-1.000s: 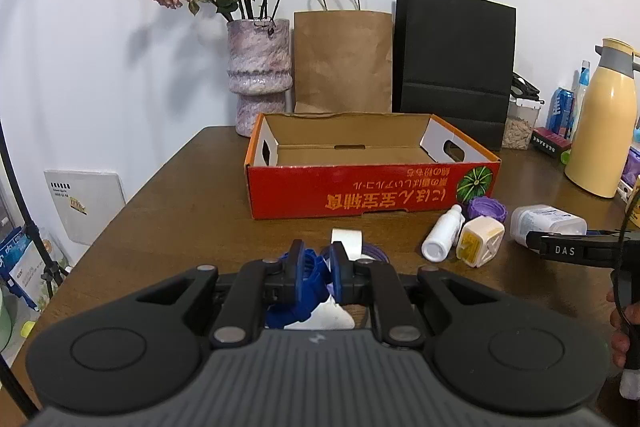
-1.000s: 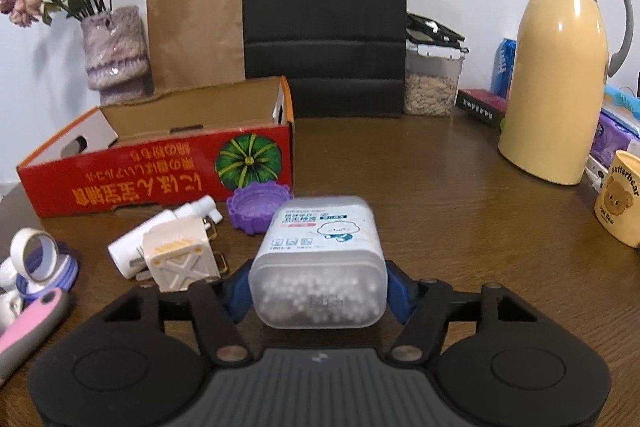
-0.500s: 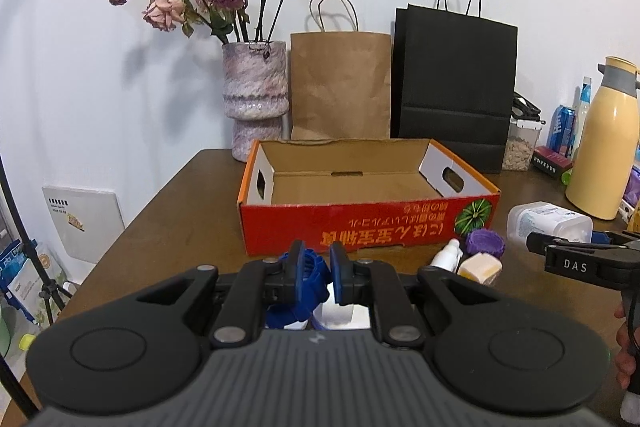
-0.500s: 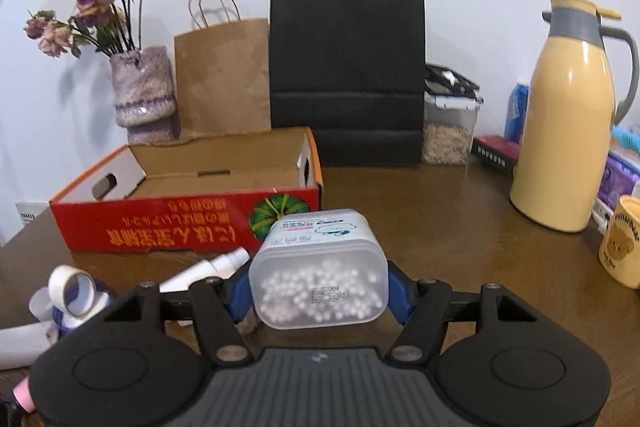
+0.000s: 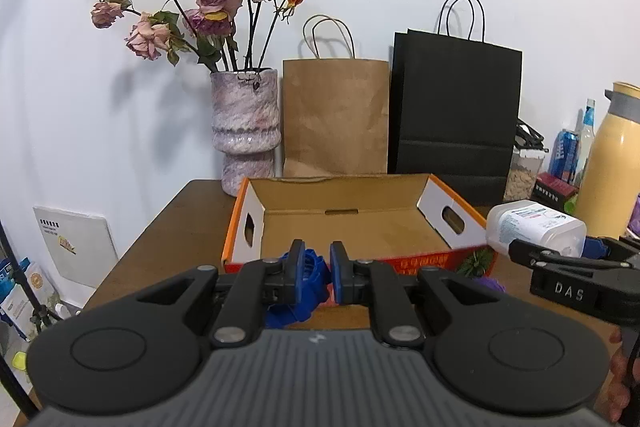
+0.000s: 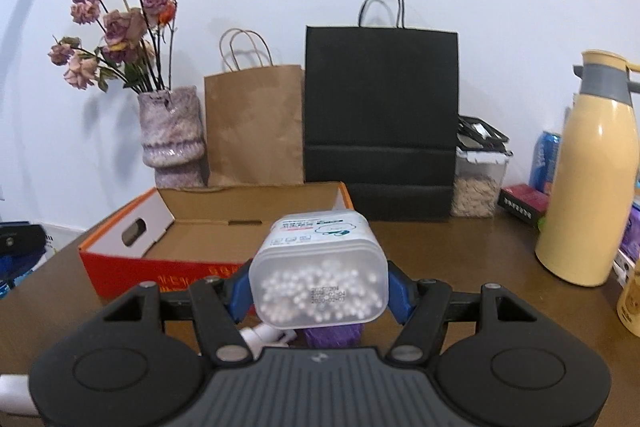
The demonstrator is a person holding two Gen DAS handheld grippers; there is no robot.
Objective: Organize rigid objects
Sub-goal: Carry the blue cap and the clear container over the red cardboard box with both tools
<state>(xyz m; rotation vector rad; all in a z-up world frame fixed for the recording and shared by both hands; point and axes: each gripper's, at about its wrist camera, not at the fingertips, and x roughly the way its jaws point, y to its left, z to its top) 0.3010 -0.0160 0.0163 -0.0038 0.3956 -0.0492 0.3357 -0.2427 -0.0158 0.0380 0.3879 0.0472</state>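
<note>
My left gripper (image 5: 315,255) is shut on a blue ridged plastic piece (image 5: 305,277), held above the near edge of the orange cardboard box (image 5: 450,199). My right gripper (image 6: 319,281) is shut on a translucent cotton-swab tub (image 6: 320,271) with a printed lid, lifted off the table before the same box (image 6: 116,261). That tub (image 5: 534,227) and the right gripper's black finger also show at the right of the left wrist view. The box is open and holds nothing that I can see.
A purple ridged lid (image 6: 332,335) and a white bottle (image 6: 266,334) lie under the tub. Behind the box stand a vase of dried roses (image 5: 245,131), a brown bag (image 5: 336,119) and a black bag (image 5: 456,115). A yellow thermos (image 6: 592,187) stands right.
Both grippers rose off the table with their loads and moved toward the box. The tape rolls, white bottle and plug dropped out of view below.
</note>
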